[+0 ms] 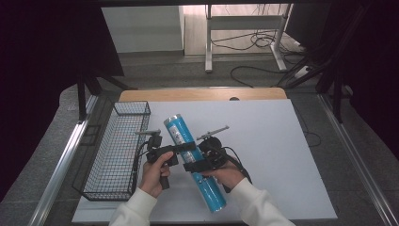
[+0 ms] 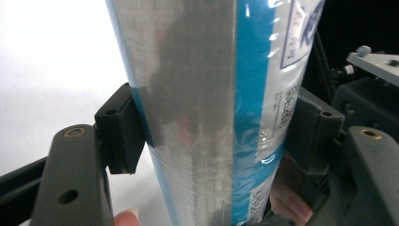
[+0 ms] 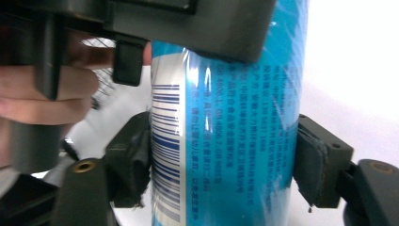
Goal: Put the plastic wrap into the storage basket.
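A long blue tube (image 1: 212, 192) with a silver cap lies slanted across the middle of the white table (image 1: 273, 141). My left gripper (image 1: 181, 147) is shut across its upper half. My right gripper (image 1: 197, 165) is shut on it just below. In the left gripper view the tube (image 2: 202, 94) shows a silver strip and blue film, squeezed between both black pads (image 2: 120, 131) of the left gripper (image 2: 211, 134). In the right gripper view the right gripper (image 3: 223, 162) clamps the tube (image 3: 235, 141) beside its barcode, with the left gripper (image 3: 188, 21) just above. Whether the tube touches the table I cannot tell.
A black wire basket (image 1: 115, 150) stands on the table's left side, close to the left hand. A wooden strip (image 1: 202, 94) runs along the table's far edge. Beyond it are a metal stand's legs (image 1: 244, 42) and cables on the floor.
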Tool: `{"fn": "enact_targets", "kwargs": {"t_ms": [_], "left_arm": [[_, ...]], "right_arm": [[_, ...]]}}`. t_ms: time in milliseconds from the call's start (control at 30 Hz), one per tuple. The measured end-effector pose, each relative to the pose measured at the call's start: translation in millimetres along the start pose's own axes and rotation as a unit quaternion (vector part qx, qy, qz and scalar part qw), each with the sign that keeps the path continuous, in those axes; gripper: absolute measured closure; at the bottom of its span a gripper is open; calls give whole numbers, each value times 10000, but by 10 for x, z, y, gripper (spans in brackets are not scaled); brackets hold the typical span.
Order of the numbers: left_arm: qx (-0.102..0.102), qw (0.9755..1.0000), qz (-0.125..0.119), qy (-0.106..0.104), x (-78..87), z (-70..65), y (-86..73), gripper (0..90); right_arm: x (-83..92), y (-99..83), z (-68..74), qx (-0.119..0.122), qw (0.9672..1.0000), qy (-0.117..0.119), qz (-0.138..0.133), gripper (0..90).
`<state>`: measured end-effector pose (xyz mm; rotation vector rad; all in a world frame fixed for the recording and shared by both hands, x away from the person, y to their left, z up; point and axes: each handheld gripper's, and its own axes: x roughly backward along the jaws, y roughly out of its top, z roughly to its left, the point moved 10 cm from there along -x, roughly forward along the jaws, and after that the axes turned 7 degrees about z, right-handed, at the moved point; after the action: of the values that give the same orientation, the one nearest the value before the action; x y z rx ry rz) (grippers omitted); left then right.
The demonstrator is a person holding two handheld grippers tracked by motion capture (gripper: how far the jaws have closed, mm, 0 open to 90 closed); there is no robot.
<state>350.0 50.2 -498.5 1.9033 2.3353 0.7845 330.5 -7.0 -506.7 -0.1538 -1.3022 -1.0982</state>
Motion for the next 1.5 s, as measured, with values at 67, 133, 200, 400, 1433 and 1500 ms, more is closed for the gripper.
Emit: {"fn": "enact_targets", "kwargs": {"t_ms": [67,133,200,400,1433,1500], "left_arm": [[-2,10000,-29,-76,27,-27,21,314],[-3,9999,-75,-79,57,-32,44,315],[-32,9999,-89,-54,86,-35,57,316],[-132,9998,-7,172,191,-36,94,317],[-434,9933,337,1013,552,-39,183,318],[-470,9926,360,1062,565,-50,188,318]], "right_arm": [[66,17,24,46,9998,164,-109,203],[125,15,23,135,9995,179,-200,156],[218,3,-14,185,9992,182,-316,134],[613,-150,-388,128,9968,-115,-777,125],[841,-932,-1713,-1112,9793,-990,-1374,142],[822,-982,-1741,-1183,9787,-978,-1366,142]]}}
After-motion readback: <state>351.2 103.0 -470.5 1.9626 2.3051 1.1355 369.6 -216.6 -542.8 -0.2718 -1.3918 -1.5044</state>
